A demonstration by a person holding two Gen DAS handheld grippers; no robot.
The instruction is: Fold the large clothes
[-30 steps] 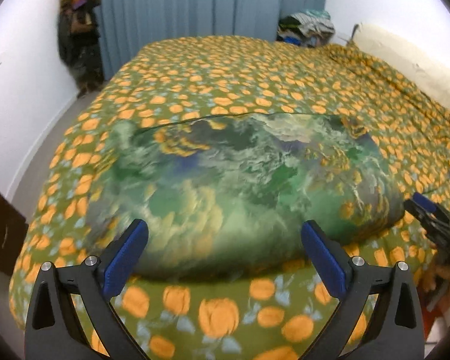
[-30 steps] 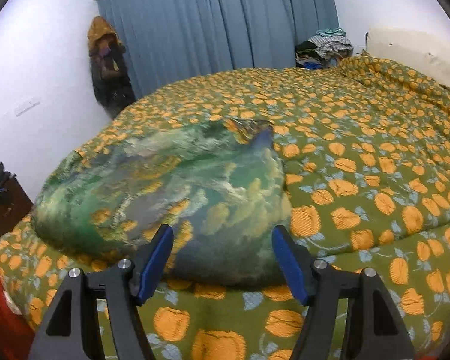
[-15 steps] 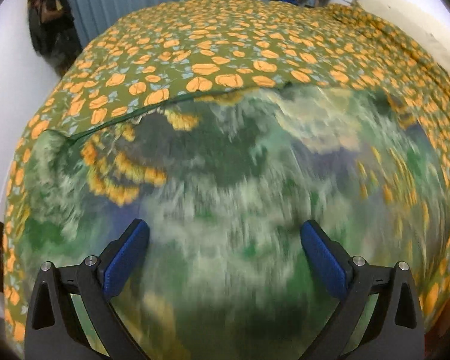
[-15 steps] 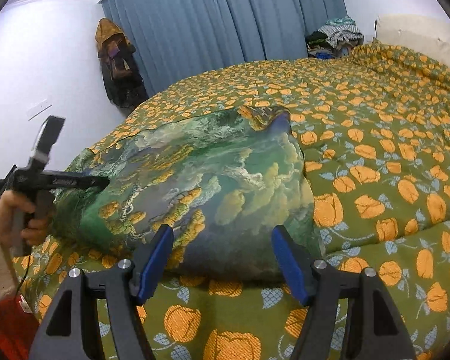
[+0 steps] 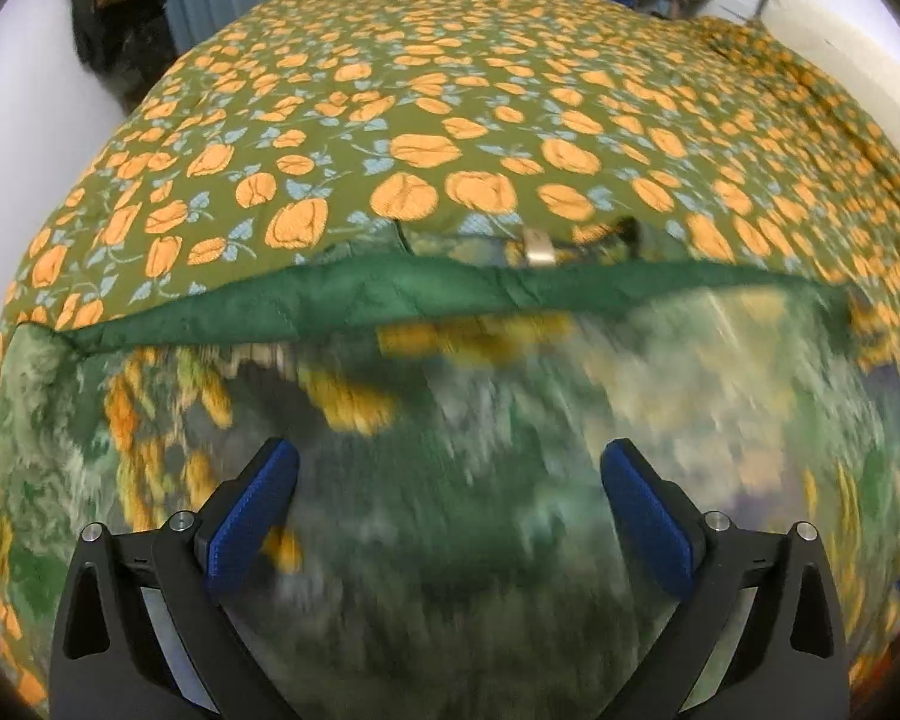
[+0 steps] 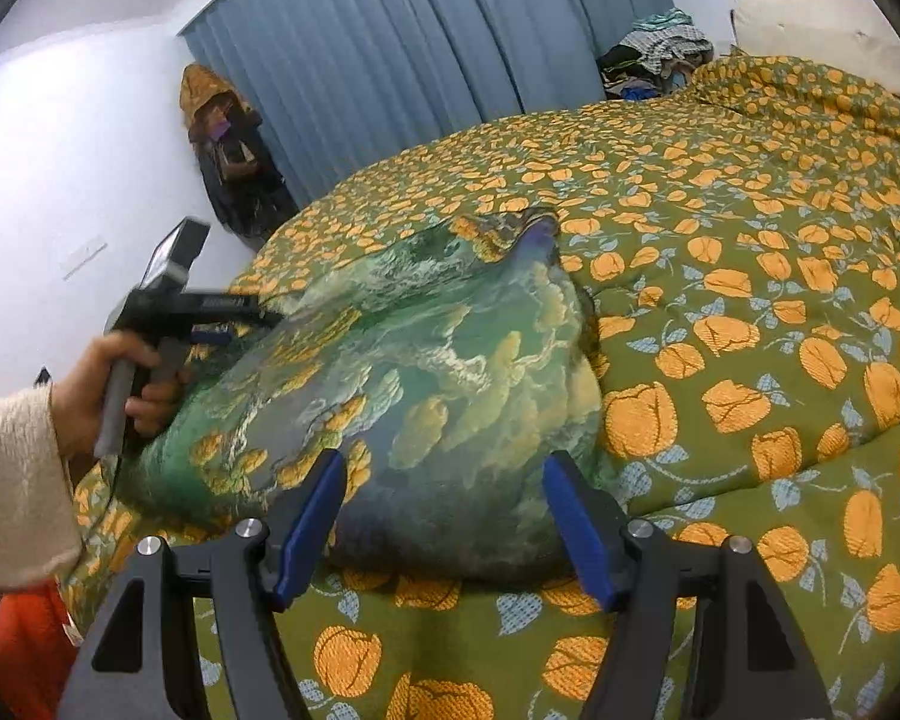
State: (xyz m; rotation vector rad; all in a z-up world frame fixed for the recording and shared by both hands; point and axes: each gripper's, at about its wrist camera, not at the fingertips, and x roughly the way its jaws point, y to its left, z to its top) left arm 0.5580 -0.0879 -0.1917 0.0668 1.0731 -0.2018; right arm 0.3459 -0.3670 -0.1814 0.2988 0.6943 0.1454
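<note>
Right wrist view shows both the left gripper [image 6: 270,315] and right gripper [image 6: 444,525] spread wide, holding nothing, over the green garment [image 6: 402,372] on the bedspread [image 6: 750,276], blue curtain [image 6: 426,42] behind.

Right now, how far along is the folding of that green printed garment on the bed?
Early. The green garment lies spread on the bedspread, no finished fold visible. In hand: the left tongs, open, are over its far side; the right tongs hover open at the near edge. Gripping and folding remain.
</note>
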